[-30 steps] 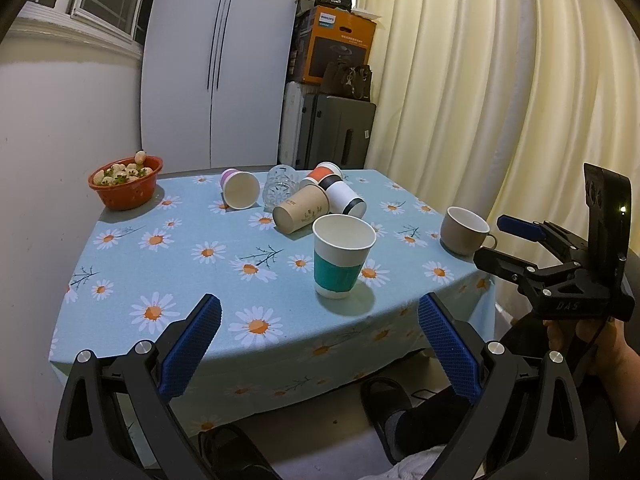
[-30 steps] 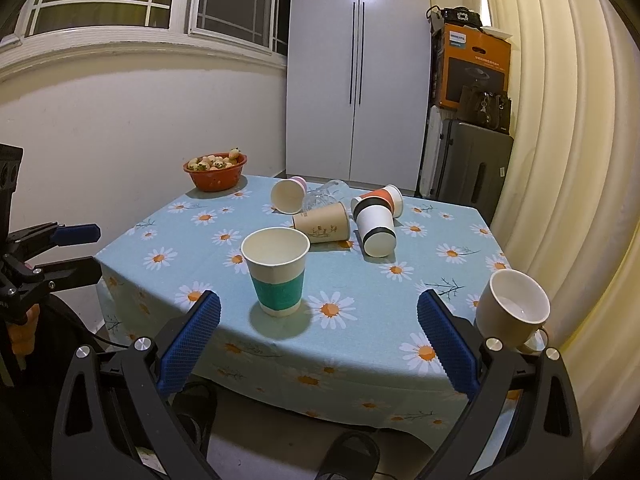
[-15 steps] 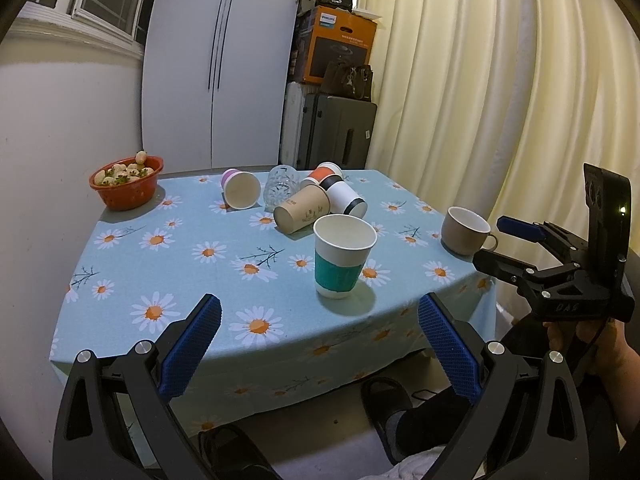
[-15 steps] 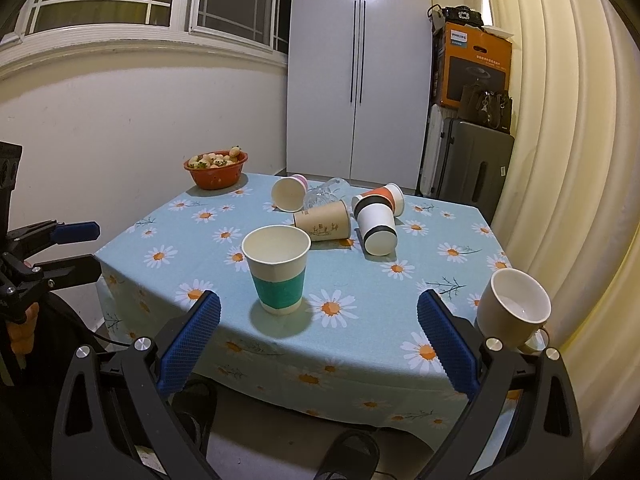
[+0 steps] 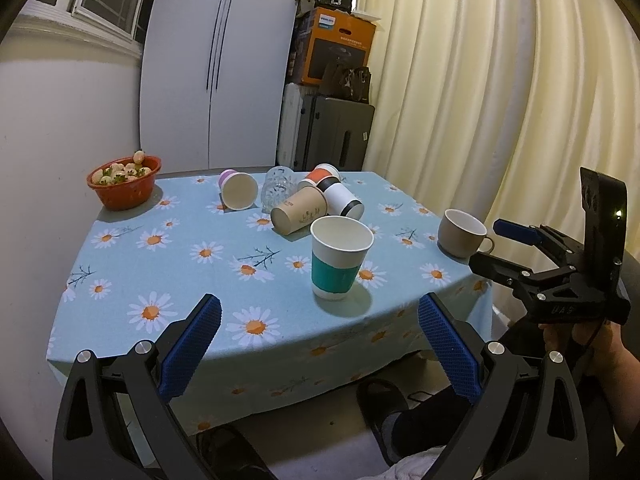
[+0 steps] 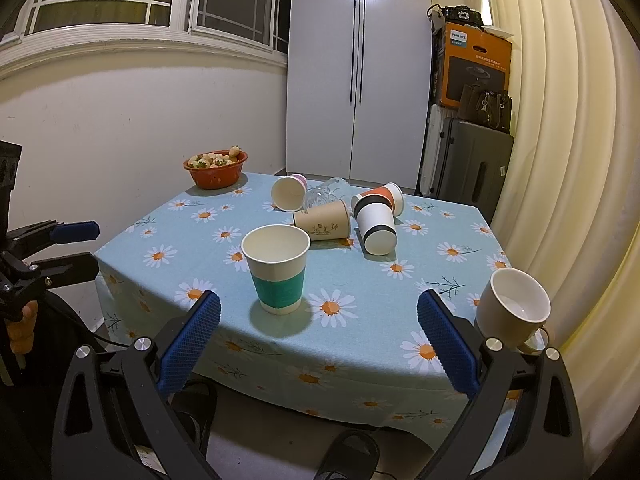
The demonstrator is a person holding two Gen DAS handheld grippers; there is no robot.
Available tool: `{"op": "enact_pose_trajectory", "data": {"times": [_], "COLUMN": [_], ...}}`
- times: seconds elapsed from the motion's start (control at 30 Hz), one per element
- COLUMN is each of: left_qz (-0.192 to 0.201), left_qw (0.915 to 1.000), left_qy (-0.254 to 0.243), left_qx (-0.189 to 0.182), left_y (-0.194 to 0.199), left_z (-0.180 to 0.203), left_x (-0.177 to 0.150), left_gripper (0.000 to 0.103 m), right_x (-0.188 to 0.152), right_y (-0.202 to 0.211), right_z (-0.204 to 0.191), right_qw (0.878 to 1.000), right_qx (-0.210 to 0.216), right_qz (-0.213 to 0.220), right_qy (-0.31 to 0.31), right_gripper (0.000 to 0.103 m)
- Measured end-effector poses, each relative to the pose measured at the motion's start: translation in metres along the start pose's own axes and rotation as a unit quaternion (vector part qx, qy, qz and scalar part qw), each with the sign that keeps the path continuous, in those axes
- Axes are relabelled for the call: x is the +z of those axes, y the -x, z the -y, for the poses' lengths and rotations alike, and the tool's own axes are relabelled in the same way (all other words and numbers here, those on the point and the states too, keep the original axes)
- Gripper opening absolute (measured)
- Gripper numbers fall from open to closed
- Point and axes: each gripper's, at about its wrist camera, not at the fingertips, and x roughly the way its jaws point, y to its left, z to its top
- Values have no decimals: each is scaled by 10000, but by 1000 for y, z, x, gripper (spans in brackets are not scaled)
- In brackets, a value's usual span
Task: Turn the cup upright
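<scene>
A teal-banded paper cup (image 5: 340, 256) (image 6: 277, 268) stands upright near the table's front edge. A beige mug (image 5: 460, 233) (image 6: 510, 308) stands upright at the right corner. Behind lie several cups on their sides: a brown paper cup (image 5: 300, 211) (image 6: 324, 222), a white cup with a black band (image 5: 342, 200) (image 6: 376, 224), an orange cup (image 5: 322, 174) (image 6: 384, 196), a pink-based cup (image 5: 238, 190) (image 6: 289, 192) and a clear glass (image 5: 278, 188) (image 6: 324, 192). My left gripper (image 5: 319, 350) is open and empty, short of the table. My right gripper (image 6: 319, 346) is open and empty too.
A red bowl of pale fruit (image 5: 124, 184) (image 6: 216, 168) sits at the far left corner. The daisy tablecloth (image 5: 160, 260) covers the table. Curtains (image 5: 480, 100) hang on the right; a suitcase (image 6: 472, 168) and boxes stand behind. Slippered feet show under the table edge.
</scene>
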Motion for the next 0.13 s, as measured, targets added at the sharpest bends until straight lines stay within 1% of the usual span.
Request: {"op": "enact_pose_trajectory", "data": {"times": [0.13], "left_qz": [-1], "left_qw": [10000], "left_qy": [-4], "left_qx": [8], "left_y": [0], "left_z": [0], "left_x": [0], "left_gripper": [96], "right_x": [0], "right_y": [0], "right_z": [0], "right_qw": [10000], "right_qx": [-5], "right_qz": [-3], "right_qy": [-4], "right_gripper": [98]}}
